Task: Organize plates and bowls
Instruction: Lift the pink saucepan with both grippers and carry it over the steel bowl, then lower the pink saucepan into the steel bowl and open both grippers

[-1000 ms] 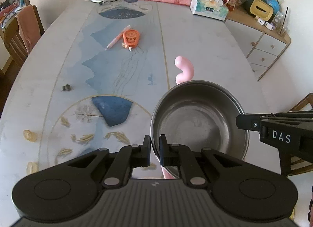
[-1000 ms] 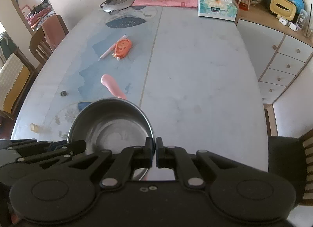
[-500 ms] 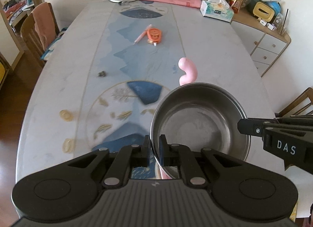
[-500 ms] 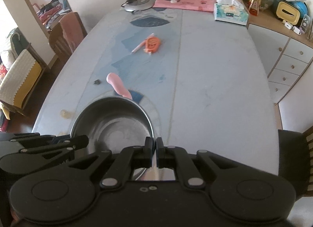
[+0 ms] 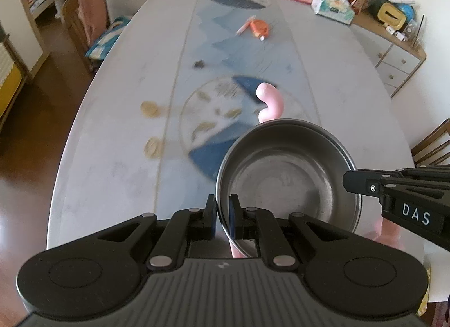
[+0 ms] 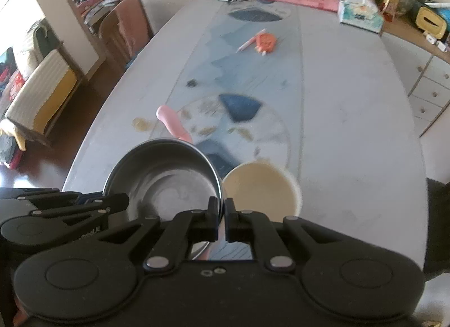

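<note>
A steel bowl (image 5: 284, 177) with a pink handle (image 5: 270, 102) hangs in the air above the table's near end. My left gripper (image 5: 222, 208) is shut on its left rim. My right gripper (image 6: 221, 208) is shut on its right rim; the bowl also shows in the right wrist view (image 6: 166, 180). A cream bowl (image 6: 260, 186) stands on the table just right of the steel bowl, below my right gripper. It is hidden in the left wrist view.
The long oval table (image 5: 126, 135) carries an orange tape dispenser (image 5: 260, 27), a pen, a small dark object (image 5: 199, 64), a tissue box (image 5: 333, 7), a pink cloth and a lamp base at the far end. Chairs stand at left and right. A drawer cabinet (image 5: 399, 56) is at right.
Both grippers have pulled back toward the table's near end with the steel bowl held between them. The cream bowl has come into the right wrist view.
</note>
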Motion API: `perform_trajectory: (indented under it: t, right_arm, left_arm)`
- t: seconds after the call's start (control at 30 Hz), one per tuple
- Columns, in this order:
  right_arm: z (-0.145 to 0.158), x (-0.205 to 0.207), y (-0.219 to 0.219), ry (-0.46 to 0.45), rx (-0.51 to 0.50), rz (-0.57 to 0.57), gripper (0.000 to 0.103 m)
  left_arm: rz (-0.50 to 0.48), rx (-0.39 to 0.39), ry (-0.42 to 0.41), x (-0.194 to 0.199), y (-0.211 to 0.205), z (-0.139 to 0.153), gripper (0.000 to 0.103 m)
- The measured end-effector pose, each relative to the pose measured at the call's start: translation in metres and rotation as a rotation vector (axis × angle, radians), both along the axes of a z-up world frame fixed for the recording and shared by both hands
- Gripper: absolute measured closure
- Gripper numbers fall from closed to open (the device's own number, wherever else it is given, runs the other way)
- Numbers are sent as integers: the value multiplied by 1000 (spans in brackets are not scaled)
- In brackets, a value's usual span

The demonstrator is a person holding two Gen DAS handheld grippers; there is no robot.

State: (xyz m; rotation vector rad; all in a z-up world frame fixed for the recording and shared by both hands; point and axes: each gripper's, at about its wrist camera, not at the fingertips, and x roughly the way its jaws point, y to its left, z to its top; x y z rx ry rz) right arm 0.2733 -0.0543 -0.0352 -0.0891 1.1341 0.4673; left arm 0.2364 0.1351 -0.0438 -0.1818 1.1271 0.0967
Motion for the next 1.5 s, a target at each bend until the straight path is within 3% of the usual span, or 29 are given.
perform_trajectory:
  t: [0.67,1.33,1.5]
  right_arm:
    - [-49,-84,54,106,-29,76,98]
    - [-72,-91,57,177,-27,80,98]
    - [-72,-89,56,192,-6,70,89]
  left_arm:
    - [51,-28,129,-88,50,-49,96]
    - [35,-6,181,-93,53,-65,95]
    - [31,-25,171,-93,54,-66,95]
